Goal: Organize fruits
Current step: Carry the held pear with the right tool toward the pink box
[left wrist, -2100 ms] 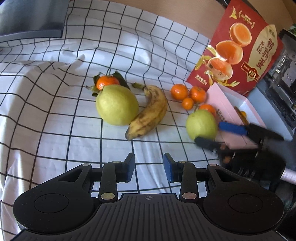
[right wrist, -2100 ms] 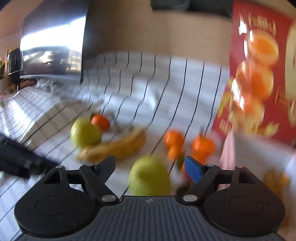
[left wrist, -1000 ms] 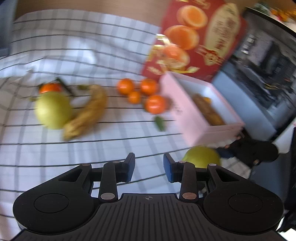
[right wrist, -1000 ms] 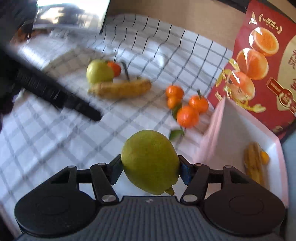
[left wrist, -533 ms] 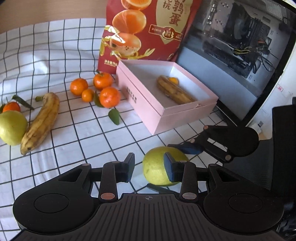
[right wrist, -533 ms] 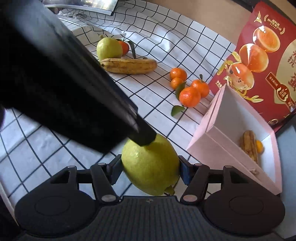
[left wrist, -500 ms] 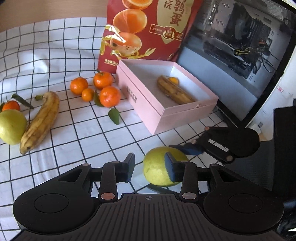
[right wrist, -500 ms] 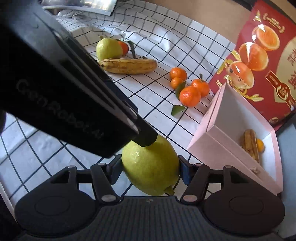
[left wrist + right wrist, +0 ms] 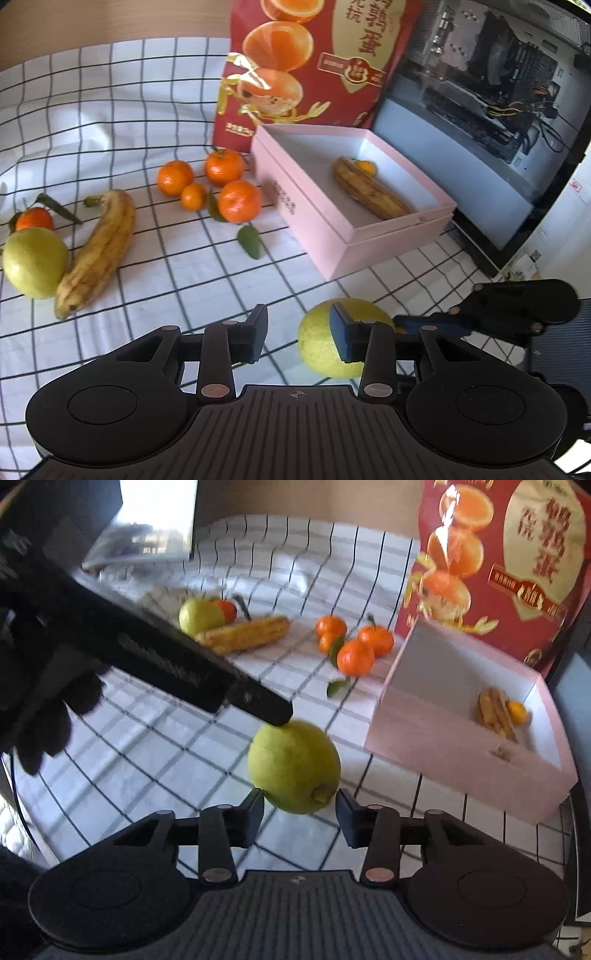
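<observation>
Pear [image 9: 293, 766] just ahead of right gripper [image 9: 299, 814] fingers, spread, having just narrowed, not pinching; left fingertip [image 9: 271, 710] touches top.

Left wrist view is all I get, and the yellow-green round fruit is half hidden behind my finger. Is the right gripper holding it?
Observer: It doesn't look so. In the right wrist view the yellow-green round fruit sits just beyond the right gripper. Its jaws have just been closing, with only the fruit's near end between the tips and neither pad visibly pressing.
Operator: Is my left gripper touching it?
Observer: Yes. One black fingertip of the left gripper meets the fruit's top. Those jaws have just been closing too, but the fruit is not gripped between them.
</observation>
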Tool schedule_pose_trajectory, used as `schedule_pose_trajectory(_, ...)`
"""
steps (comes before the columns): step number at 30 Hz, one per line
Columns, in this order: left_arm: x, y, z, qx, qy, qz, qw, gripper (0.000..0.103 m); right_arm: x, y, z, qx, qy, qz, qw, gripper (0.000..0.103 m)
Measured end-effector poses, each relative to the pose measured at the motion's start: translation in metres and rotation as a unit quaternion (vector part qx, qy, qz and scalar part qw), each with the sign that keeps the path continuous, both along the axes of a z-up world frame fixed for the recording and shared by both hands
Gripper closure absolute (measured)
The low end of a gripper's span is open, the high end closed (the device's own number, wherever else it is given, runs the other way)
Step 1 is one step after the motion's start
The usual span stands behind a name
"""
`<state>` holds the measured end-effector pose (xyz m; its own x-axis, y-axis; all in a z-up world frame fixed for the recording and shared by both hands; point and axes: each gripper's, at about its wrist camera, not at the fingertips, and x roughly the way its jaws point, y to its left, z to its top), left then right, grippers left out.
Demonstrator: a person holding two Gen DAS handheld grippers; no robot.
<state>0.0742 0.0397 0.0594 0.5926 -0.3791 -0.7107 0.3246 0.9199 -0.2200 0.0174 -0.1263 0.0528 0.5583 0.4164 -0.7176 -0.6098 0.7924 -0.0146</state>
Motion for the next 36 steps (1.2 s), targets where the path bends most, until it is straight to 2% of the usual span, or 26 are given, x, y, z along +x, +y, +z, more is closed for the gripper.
schedule_pose_trajectory(10, -0.005, 0.028, -0.009, 0.013, 0.008, 0.041, 0.999, 0.065, 0.002, 0.026, 0.013, 0.039, -0.033, 0.008, 0.999, 0.062)
schedule_pose_trajectory(17, -0.011, 0.041, -0.005, -0.013, -0.002, 0.052, 0.9985, 0.065, 0.002, 0.049, 0.016, 0.026, -0.064, 0.031, 0.997, 0.061)
schedule_pose_trajectory(22, -0.009, 0.035, -0.009, -0.005, 0.007, 0.043, 0.999, 0.065, 0.006, 0.048, 0.013, 0.018, -0.067, 0.027, 0.997, 0.057)
schedule_pose_trajectory(27, -0.007, 0.035, -0.011, -0.004, 0.008, 0.042, 0.9991, 0.066, 0.014, 0.039, 0.004, 0.018, -0.046, -0.007, 0.999, 0.054)
schedule_pose_trajectory(28, -0.006, 0.035, -0.011, -0.004, 0.009, 0.042, 0.9991, 0.066, 0.015, 0.036, 0.002, 0.024, -0.043, -0.012, 0.999, 0.05)
schedule_pose_trajectory(33, -0.007, 0.037, -0.013, -0.004, 0.014, 0.039, 0.9991, 0.066, 0.025, 0.03, -0.002, 0.062, -0.012, -0.033, 0.997, 0.044)
schedule_pose_trajectory(36, -0.008, 0.044, -0.011, -0.009, 0.012, 0.054, 0.9984, 0.066, 0.036, 0.029, -0.007, 0.084, 0.015, -0.039, 0.996, 0.042)
